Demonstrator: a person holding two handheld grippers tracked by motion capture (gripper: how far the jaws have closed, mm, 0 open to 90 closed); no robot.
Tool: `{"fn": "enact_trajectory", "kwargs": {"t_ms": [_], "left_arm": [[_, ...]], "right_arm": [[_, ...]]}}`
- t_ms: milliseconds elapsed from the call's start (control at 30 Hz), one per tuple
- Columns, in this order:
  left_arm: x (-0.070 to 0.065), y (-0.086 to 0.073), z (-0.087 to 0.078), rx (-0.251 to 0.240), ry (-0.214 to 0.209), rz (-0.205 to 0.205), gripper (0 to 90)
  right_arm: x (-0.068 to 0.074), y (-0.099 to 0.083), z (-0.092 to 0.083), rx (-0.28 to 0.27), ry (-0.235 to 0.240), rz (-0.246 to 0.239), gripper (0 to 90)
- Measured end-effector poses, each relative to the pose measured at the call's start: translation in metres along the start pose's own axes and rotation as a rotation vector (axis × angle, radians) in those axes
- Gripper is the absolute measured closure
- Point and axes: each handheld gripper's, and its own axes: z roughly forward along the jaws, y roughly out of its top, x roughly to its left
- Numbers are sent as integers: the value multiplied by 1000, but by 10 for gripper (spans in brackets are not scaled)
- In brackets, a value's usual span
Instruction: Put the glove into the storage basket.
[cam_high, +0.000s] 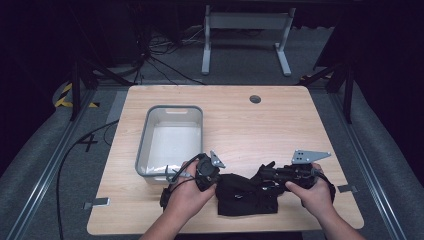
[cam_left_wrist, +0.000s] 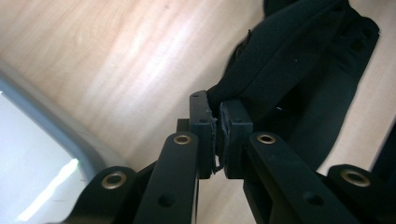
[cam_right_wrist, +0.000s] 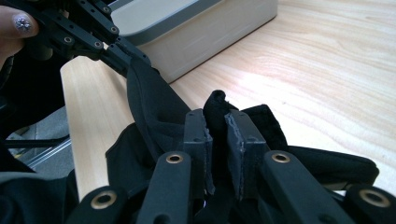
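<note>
Both the left gripper (cam_left_wrist: 217, 123) and the right gripper (cam_right_wrist: 218, 135) are pinching folds of the black cloth (cam_high: 245, 195) near the grey bin (cam_high: 170, 137); the cloth's shape is hard to make out.

Bin (cam_high: 142, 145) on table (cam_high: 280, 125), left of centre; cloth (cam_high: 245, 195) at near edge, right of bin.

black cloth (cam_high: 245, 195) | crumpled (partly lifted) | near table edge, just right of grey bin (cam_high: 145, 135)
</note>
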Motion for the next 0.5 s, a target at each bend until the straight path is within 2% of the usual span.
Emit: {"fn": "enact_trajectory", "kwargs": {"t_ms": [167,333,367,500], "left_arm": [[-7,-1,4,39,-27,13,850],[-8,-3,6,90,-61,27,829],[-9,-4,6,88,-70,26,827],[-12,-6,3,105,-114,31,798]], "right_arm": [[2,-8,-4,25,4,10,781],[3,-16,-11,45,-1,30,774],[3,-18,-12,48,0,36,775],[7,-25,-14,98,-3,37,774]]}}
